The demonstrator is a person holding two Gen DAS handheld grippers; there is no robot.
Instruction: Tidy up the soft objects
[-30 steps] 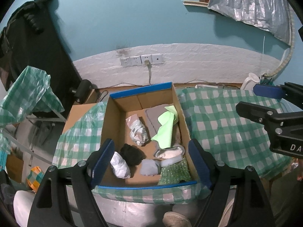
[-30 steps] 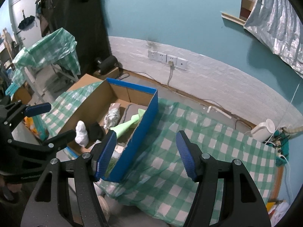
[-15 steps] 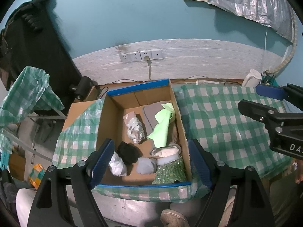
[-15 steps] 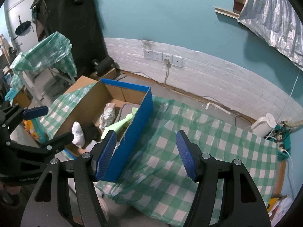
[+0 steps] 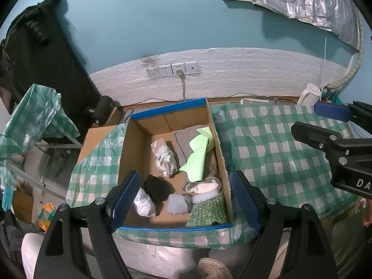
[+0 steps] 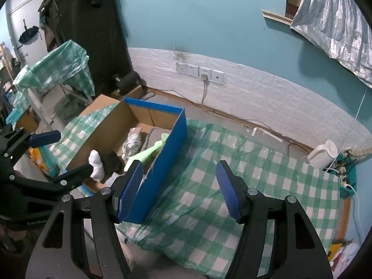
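Note:
A blue-edged cardboard box stands on the left of a green checked table. It holds soft things: a lime green cloth, a grey folded cloth, a silvery wad, a black bundle, a white bundle, a pale grey ball, a white pad and a green beaded piece. My left gripper is open and empty, held above the box's near end. My right gripper is open and empty over the checked cloth, beside the box's blue wall.
The checked tablecloth spreads to the right of the box. A white kettle and a teal basket of cables stand at the far right. A wall with sockets lies behind. A covered rack stands at left.
Both grippers have drawn back and risen a little, so the box and table look smaller and farther. Both stay open and empty. The objects in the box have not moved.

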